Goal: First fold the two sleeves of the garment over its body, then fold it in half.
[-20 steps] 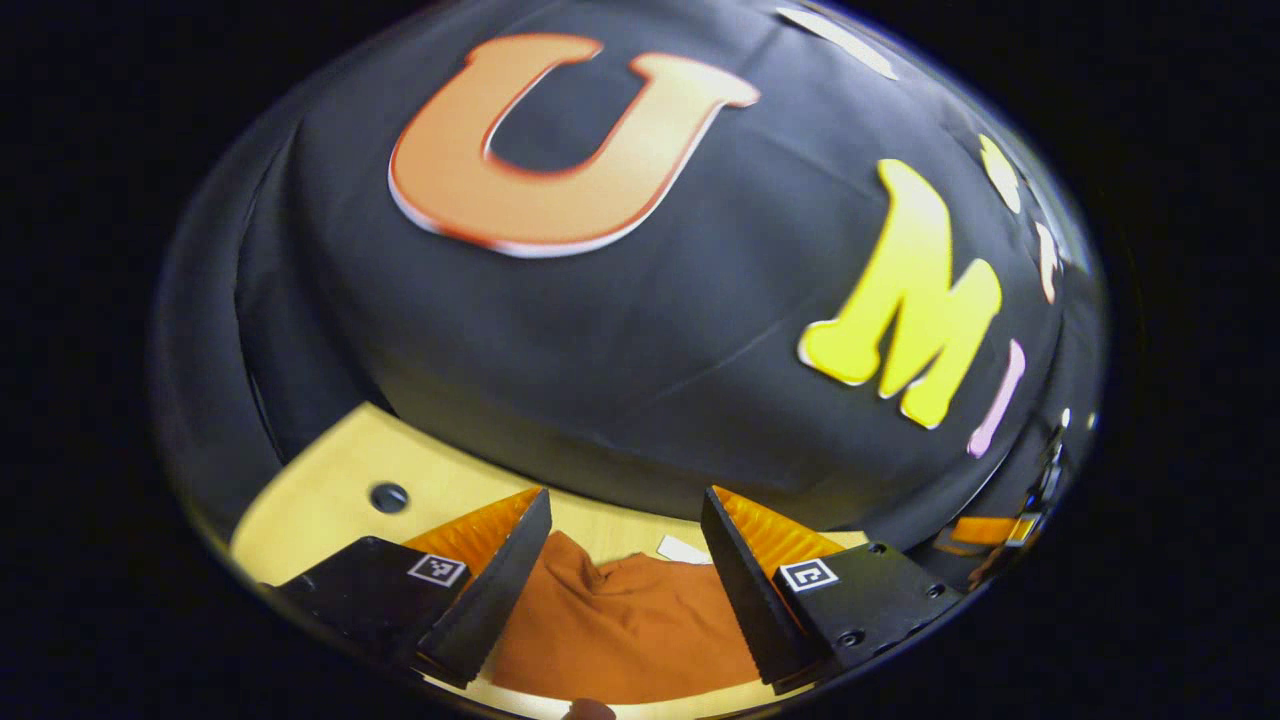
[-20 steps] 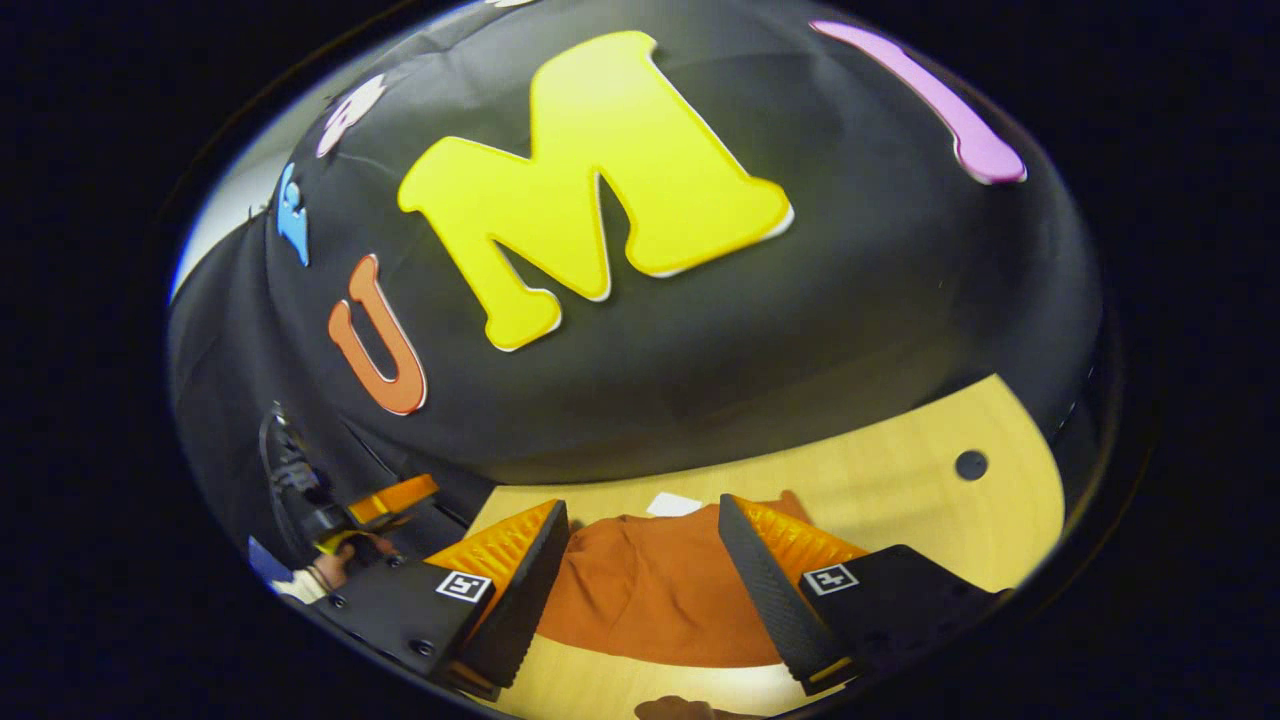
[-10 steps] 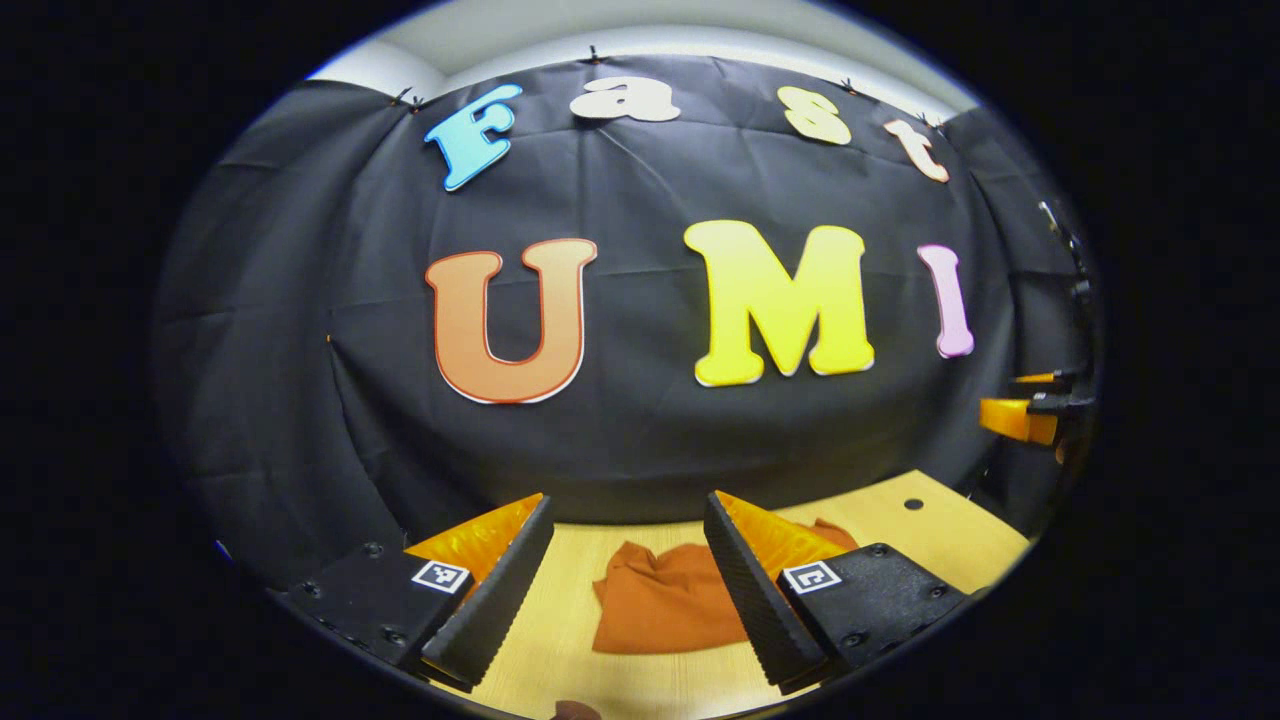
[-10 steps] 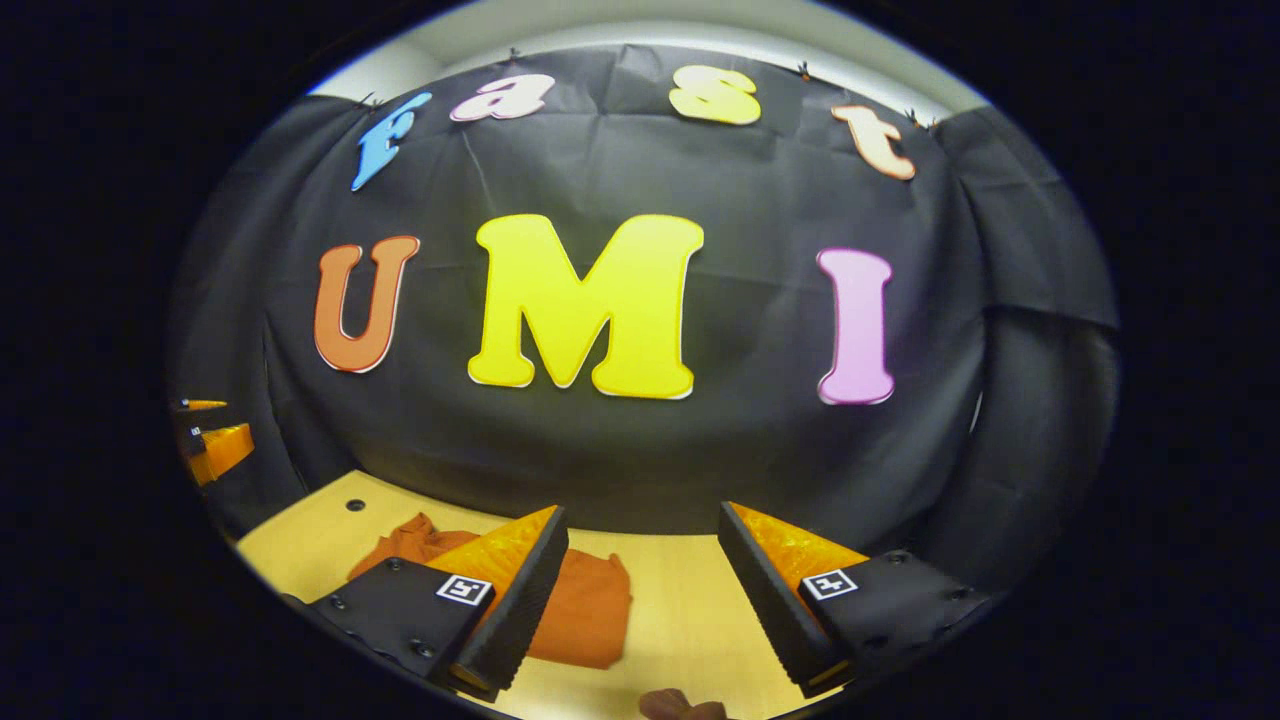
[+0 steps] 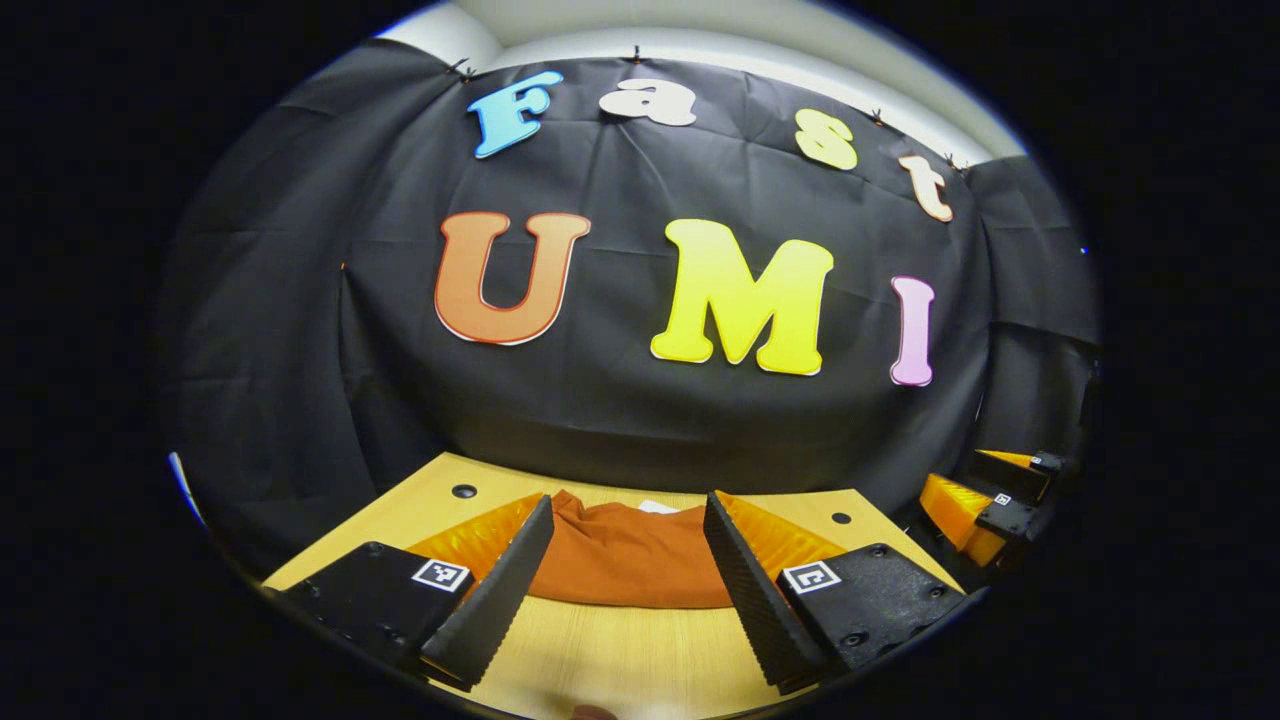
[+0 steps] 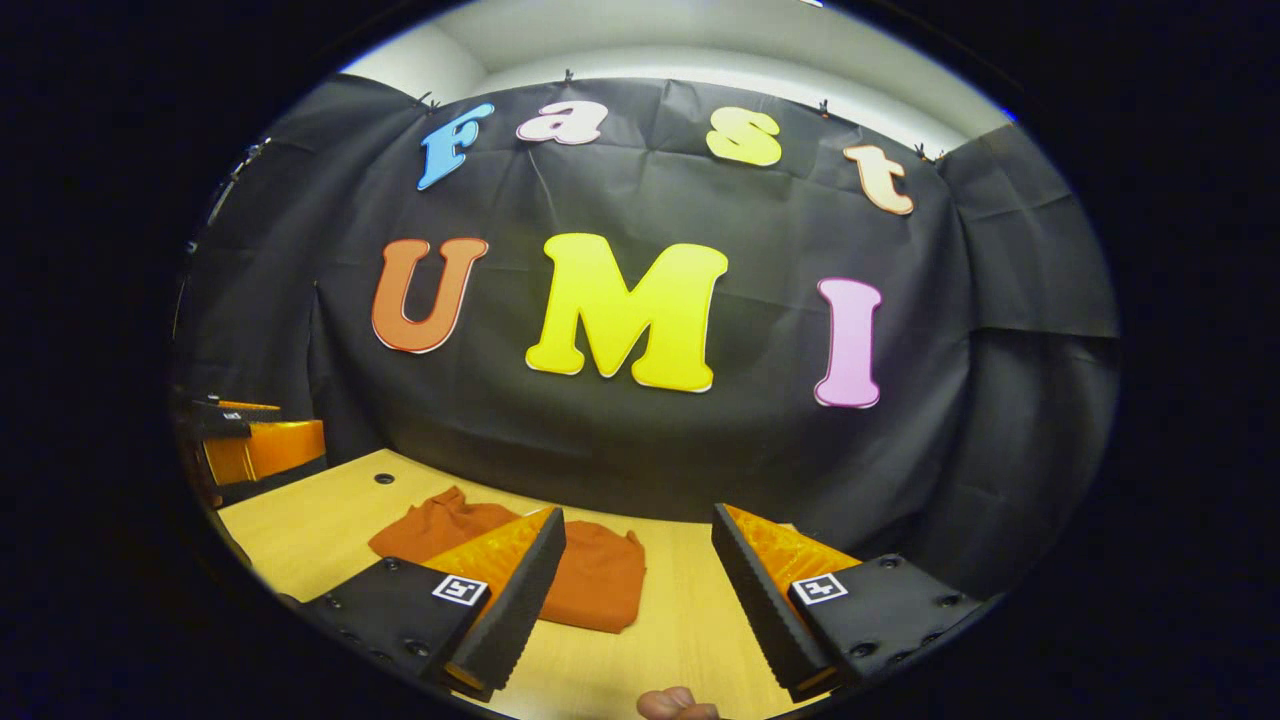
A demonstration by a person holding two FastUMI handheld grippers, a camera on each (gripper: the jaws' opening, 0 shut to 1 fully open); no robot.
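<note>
Rust-orange folded cloth garment (image 5: 625, 553) lay on light wooden table (image 6: 680, 610), L gripper (image 5: 628, 590) & R gripper (image 6: 640, 600) both spread apart, holding nothing

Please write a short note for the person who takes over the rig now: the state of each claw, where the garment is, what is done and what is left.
Left claw: open, holding nothing, off the cloth.
Right claw: open, holding nothing; it points at bare table.
Garment: a compact rust-orange bundle lying on the wooden table, near the back wall.
Done: it looks folded already, no sleeve sticks out.
Left: probably nothing; check the fold from above, since both views are low.
</note>
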